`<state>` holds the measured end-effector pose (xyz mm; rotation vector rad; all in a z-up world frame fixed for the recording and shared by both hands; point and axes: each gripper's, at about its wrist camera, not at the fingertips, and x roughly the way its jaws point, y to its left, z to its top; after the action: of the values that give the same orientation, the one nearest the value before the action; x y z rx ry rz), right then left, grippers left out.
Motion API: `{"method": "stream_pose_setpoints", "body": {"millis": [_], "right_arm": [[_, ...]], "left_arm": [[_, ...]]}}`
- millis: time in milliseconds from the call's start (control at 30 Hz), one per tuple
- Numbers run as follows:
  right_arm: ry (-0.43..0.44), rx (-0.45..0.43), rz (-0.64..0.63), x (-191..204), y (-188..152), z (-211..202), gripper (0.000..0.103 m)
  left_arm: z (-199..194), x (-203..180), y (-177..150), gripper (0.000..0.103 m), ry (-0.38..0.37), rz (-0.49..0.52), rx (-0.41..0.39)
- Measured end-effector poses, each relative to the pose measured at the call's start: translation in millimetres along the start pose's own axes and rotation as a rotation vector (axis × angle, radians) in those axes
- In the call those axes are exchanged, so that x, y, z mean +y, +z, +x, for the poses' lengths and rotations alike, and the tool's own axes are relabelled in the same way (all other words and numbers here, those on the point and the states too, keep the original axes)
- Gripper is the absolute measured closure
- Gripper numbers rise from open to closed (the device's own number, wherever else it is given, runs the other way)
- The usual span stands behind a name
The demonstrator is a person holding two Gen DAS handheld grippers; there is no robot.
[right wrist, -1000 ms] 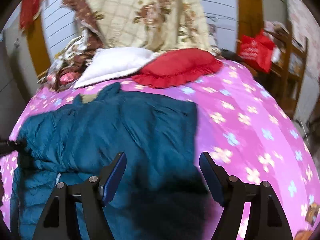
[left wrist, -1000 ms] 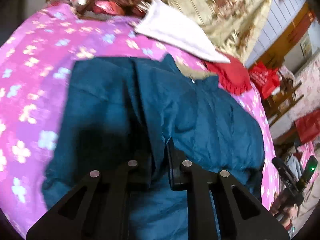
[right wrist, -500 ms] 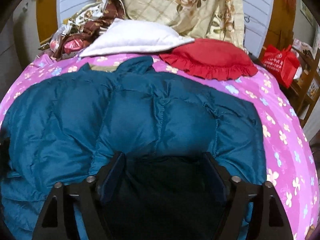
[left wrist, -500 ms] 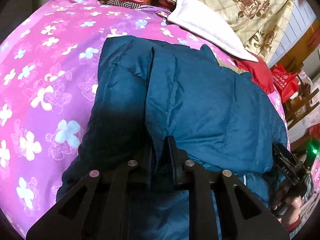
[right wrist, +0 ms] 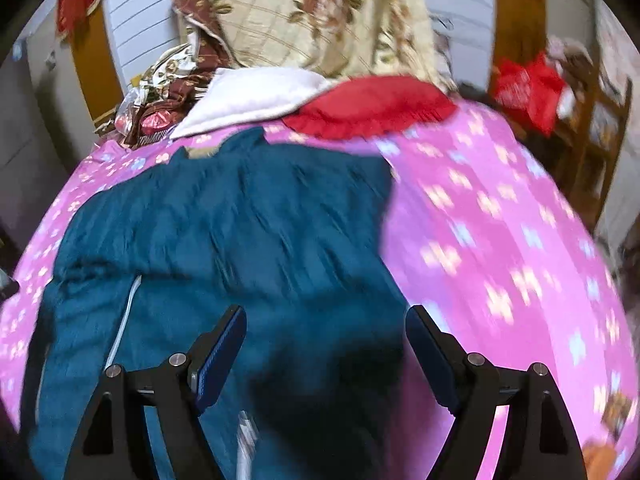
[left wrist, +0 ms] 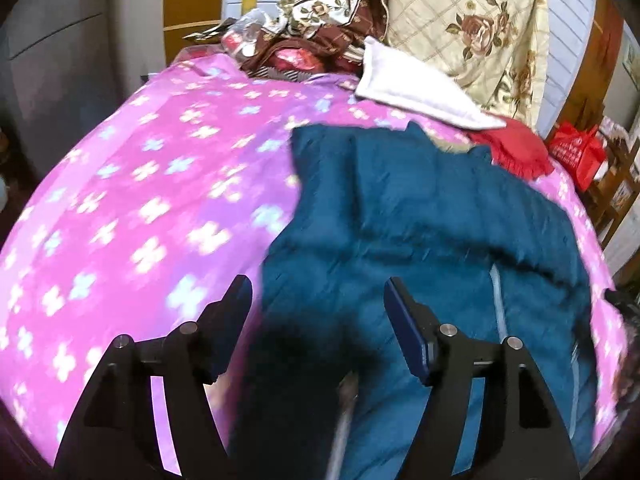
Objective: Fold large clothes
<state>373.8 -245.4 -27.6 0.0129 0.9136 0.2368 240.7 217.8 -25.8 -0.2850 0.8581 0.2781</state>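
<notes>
Left gripper: jaws spread wide, nothing between them, hanging above the near left edge of the teal padded jacket. Left finger over the pink flowered bedspread, right finger over teal fabric. Dark shadow directly below the gap, at 6 o'clock. Pale zipper line at 3 o'clock from the right finger.

Right gripper: jaws likewise wide apart, gripping nothing, poised over the jacket's near right edge. Left finger over teal cloth, right finger at the border between jacket and bedspread. Shadow on the fabric between and below the fingers. White zipper strip at 9 o'clock from the left finger.

Jacket spread flat on the bed, folded inward, collar toward 12 o'clock in both views, filling the middle of the bedspread.

Beyond the collar, at 12 to 1 o'clock in the left view: white pillow, then a red fringed cushion touching it, then a cream rose-patterned quilt propped against the wall. Brown patterned bundle at 12 o'clock. Red bag at 2 o'clock, off the bed, beside wooden furniture.

Both views motion-blurred; fine detail of the fabric hard to make out.
</notes>
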Motion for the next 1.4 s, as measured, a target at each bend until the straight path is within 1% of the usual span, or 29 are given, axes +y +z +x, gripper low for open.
{"method": "stream_pose_setpoints", "body": {"millis": [67, 133, 200, 267, 333, 400, 467, 533, 567, 667, 833, 933, 1033, 1133, 1200, 1267, 1367, 1400], "right_arm": [[0.022, 0.030, 0.057, -23, -24, -11, 0.023], [0.050, 0.055, 0.109, -40, -46, -18, 0.023], [0.064, 0.067, 0.141, -49, -64, -22, 0.024], [0.089, 0.078, 0.167, -53, -81, -23, 0.025], [0.131, 0.093, 0.191, -52, -93, -20, 0.029], [0.169, 0.109, 0.211, -49, -104, -16, 0.032], [0.196, 0.116, 0.229, -46, -116, -13, 0.032], [0.219, 0.123, 0.245, -44, -123, -11, 0.032], [0.222, 0.112, 0.246, -43, -126, -12, 0.032], [0.240, 0.114, 0.259, -44, -131, -16, 0.032], [0.329, 0.129, 0.309, -53, -142, -23, 0.032], [0.377, 0.145, 0.310, -54, -151, -29, 0.032], [0.420, 0.150, 0.328, -55, -160, -35, 0.032], [0.480, 0.147, 0.368, -59, -172, -39, 0.032], [0.512, 0.145, 0.394, -62, -179, -42, 0.032], [0.541, 0.151, 0.418, -63, -184, -44, 0.032], [0.576, 0.161, 0.432, -62, -190, -47, 0.032], [0.585, 0.163, 0.433, -62, -192, -48, 0.032]], "left_arm": [[-5, 14, -22, 0.034, 0.026, -0.003, 0.009], [-8, 23, -40, 0.034, 0.031, 0.000, 0.016], [-8, 28, -59, 0.034, 0.022, 0.010, 0.044], [-9, 32, -73, 0.034, -0.011, -0.001, 0.069], [-13, 38, -87, 0.034, -0.073, -0.036, 0.092], [-13, 44, -96, 0.034, -0.158, -0.093, 0.125], [-10, 51, -99, 0.035, -0.216, -0.140, 0.154], [-8, 58, -101, 0.035, -0.233, -0.179, 0.168], [-7, 61, -103, 0.035, -0.248, -0.194, 0.177], [-3, 71, -106, 0.035, -0.305, -0.256, 0.213], [-5, 82, -112, 0.035, -0.379, -0.313, 0.232], [-7, 89, -115, 0.035, -0.420, -0.347, 0.243], [-9, 101, -122, 0.035, -0.475, -0.404, 0.245], [-9, 112, -133, 0.031, -0.556, -0.475, 0.255], [-9, 115, -141, 0.031, -0.602, -0.508, 0.247], [-12, 117, -147, 0.031, -0.637, -0.529, 0.248], [-19, 116, -154, 0.030, -0.664, -0.535, 0.241], [-22, 114, -157, 0.030, -0.683, -0.534, 0.246]]}}
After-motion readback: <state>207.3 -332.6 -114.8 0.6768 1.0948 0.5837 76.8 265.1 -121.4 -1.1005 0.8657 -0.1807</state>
